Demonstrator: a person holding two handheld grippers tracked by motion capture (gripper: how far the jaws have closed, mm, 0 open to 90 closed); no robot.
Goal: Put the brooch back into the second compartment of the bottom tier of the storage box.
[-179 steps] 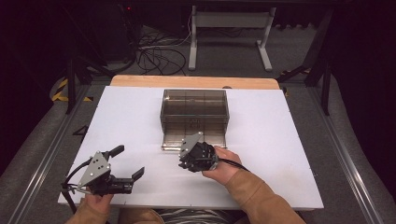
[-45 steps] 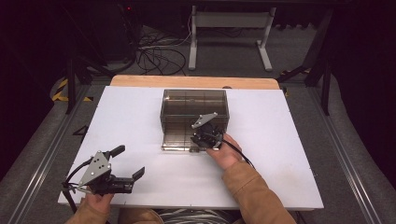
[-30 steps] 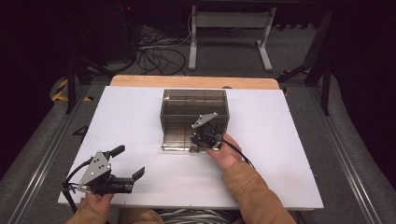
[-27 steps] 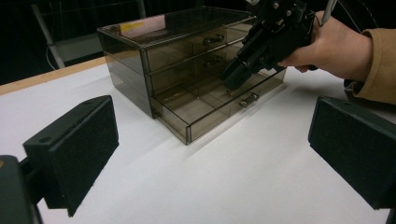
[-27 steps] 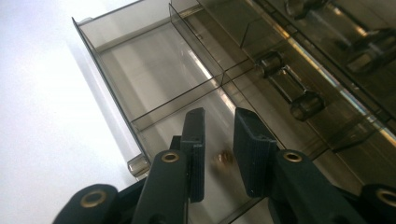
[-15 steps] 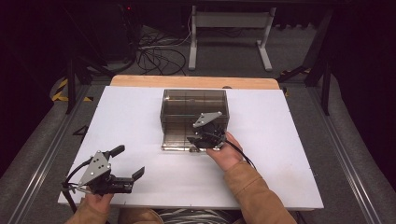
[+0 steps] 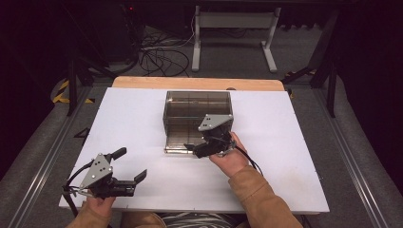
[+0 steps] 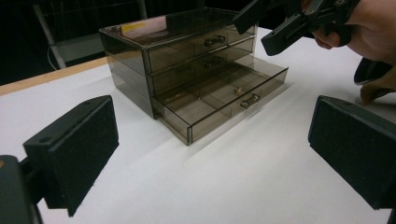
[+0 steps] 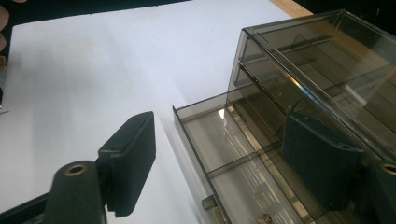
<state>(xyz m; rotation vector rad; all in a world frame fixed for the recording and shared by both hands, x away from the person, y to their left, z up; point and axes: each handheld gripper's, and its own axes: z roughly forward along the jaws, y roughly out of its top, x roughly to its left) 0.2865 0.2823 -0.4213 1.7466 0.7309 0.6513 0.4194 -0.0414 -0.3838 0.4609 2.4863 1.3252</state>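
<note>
A smoky clear three-drawer box (image 7: pixel 197 107) stands mid-table. Its bottom drawer (image 8: pixel 224 100) is pulled out, with a small metal knob (image 8: pixel 250 100) on the front. Just behind that front wall, inside the drawer, is a small brass-coloured bit (image 8: pixel 237 89). My right gripper (image 7: pixel 195 149) hovers open over the drawer's front right part and holds nothing. In the right gripper view its jaws straddle the drawer's corner (image 9: pixel 180 112). My left gripper (image 7: pixel 129 164) is open near the front left of the table, facing the box (image 8: pixel 187 60), with nothing between its pads.
The white table top (image 7: pixel 294 156) ends in a wooden strip (image 7: pixel 195 83) at the back. Beyond it are cables (image 7: pixel 157 52) and a metal stand (image 7: pixel 233 28) on the floor. Grey rails (image 7: pixel 33 166) run along both sides.
Since six seconds ago my right gripper has moved from the table in front of the drawer up over its front right. In the last second it only edged slightly. The left gripper has stayed put.
</note>
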